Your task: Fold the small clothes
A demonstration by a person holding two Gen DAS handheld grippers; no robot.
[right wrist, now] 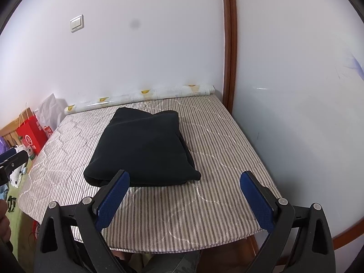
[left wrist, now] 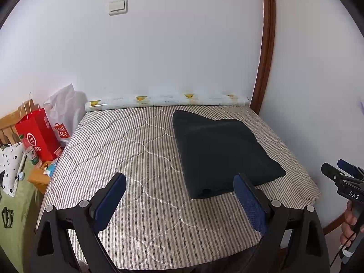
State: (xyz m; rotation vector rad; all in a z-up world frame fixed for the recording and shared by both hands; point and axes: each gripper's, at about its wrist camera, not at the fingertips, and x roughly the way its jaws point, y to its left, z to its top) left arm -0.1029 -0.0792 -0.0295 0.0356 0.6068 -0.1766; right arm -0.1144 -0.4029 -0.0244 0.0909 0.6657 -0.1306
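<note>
Left gripper (left wrist: 179, 195): jaws spread wide, nothing between them, blue pads facing each other. It hangs above the near part of the mattress (left wrist: 127, 150), not touching it. Its right finger (left wrist: 249, 201) sits in front of the near edge of the folded black garment (left wrist: 220, 150); can't tell if they touch, looks apart.

Right gripper (right wrist: 185, 193): also wide open, holding nothing, over the near edge of the mattress (right wrist: 218, 150). Its left finger (right wrist: 113, 195) overlaps the near left corner of the black garment (right wrist: 141, 145) in view; contact unclear. In the left wrist view the right gripper (left wrist: 341, 173) shows at the far right edge, held by a hand (left wrist: 349, 223), well off the garment; jaw state can't be read from that angle.

Garment: folded into a thick, roughly rectangular bundle, lying flat on the striped quilted mattress, toward the right side and closer to the wall w/ the wooden trim (left wrist: 266, 56). Layers show along its right edge in the right wrist view.

Further out: a rolled sheet w/ yellow marks (left wrist: 166, 101) lies along the far edge of the mattress against the white wall. Light switch (left wrist: 117, 6) on the wall above. Left of the bed: red paper bag (left wrist: 37, 134), white plastic bag (left wrist: 64, 107), a bottle (left wrist: 33, 155), a spotted white cloth (left wrist: 10, 168).
</note>
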